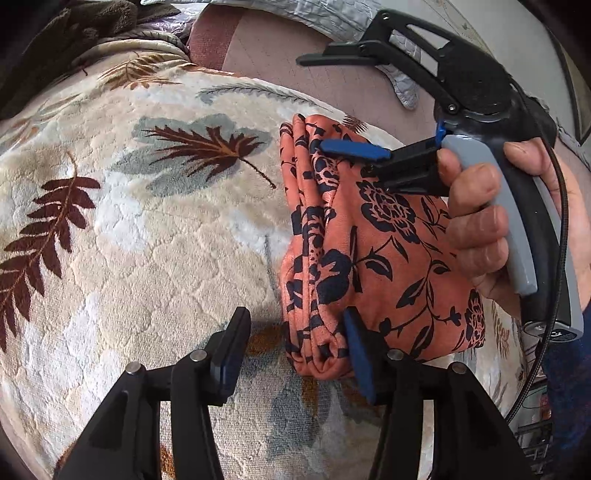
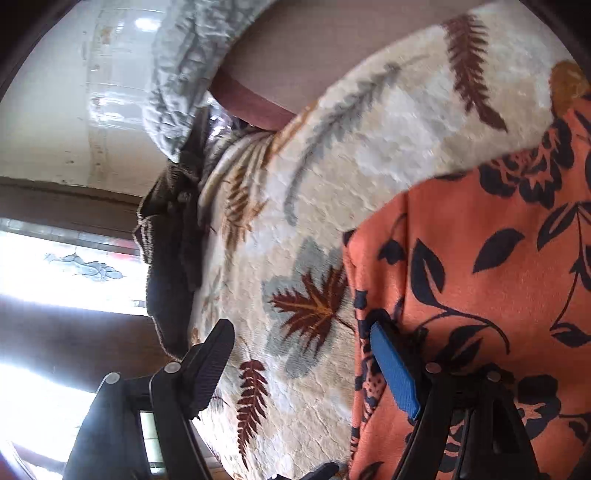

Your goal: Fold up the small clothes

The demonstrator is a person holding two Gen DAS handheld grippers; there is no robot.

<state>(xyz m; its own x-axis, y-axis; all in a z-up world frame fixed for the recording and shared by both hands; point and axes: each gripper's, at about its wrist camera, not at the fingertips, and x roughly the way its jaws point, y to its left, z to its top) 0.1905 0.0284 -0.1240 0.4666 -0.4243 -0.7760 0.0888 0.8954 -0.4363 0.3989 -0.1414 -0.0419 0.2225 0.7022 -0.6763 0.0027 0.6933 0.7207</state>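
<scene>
Where the left wrist view begins, nearest the lens, the left tongs (image 1: 295, 354) stand wide apart: the right finger's blue pad lies against the near end of the folded cloth (image 1: 373, 251), the left finger over bare blanket (image 1: 155, 229). Nothing is pinched between them.

Cloth: orange with dark navy flowers, folded into a compact bundle with layered edges stacked along its left side. It rests on the cream plush blanket printed with brown and grey-blue leaves.

Farther along the bundle, the right tongs (image 1: 351, 158) reach in from the right, held by a hand (image 1: 476, 218) on a grey handle. One blue pad lies on top of the cloth's far end. The right wrist view shows these tongs (image 2: 310, 365) spread wide, one finger on the cloth (image 2: 480, 295), the other over the blanket (image 2: 332, 184); no grip.

Beyond: plain pinkish sheet (image 1: 295, 62), a crumpled grey quilted cover (image 1: 295, 14) and dark brown fabric (image 1: 66, 29) at the far edge. Bright window (image 2: 55, 277) at the side in the right wrist view.
</scene>
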